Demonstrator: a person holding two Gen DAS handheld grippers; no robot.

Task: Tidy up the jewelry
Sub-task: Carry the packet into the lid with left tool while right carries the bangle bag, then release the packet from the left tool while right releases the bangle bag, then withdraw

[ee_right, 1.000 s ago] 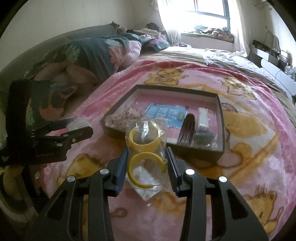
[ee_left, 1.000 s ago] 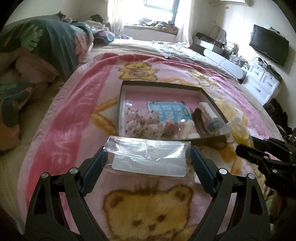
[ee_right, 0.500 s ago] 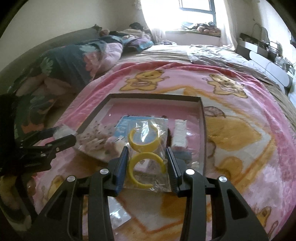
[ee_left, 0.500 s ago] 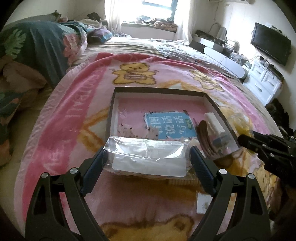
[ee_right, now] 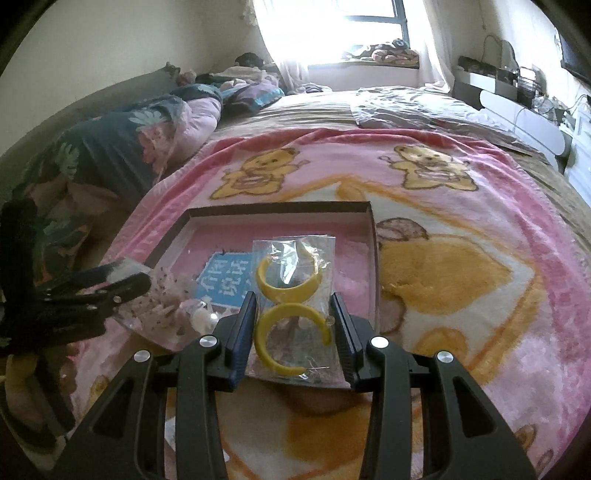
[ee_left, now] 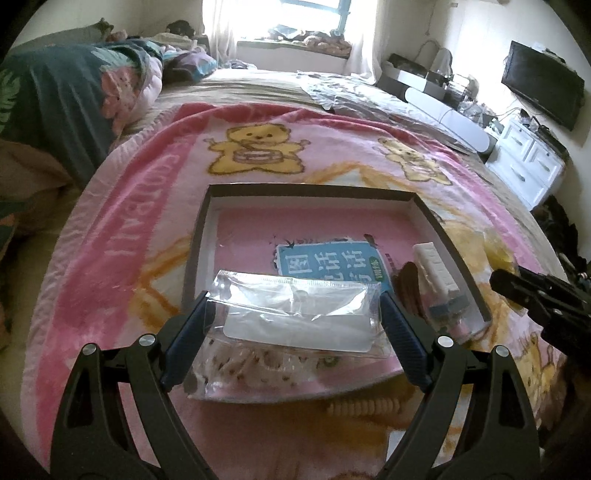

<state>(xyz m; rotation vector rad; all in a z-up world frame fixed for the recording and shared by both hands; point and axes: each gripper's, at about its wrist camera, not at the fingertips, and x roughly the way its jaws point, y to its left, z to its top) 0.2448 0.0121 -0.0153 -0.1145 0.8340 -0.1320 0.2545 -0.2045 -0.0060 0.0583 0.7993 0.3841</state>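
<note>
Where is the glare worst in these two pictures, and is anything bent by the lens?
Left wrist view: the window is blown out white, and the clear bag in the left gripper shows pale sheen. Right wrist view: the window glares too, while the yellow hoops stay sharp. Both views: the pink blanket bulges round, and the corners go dark.
</note>
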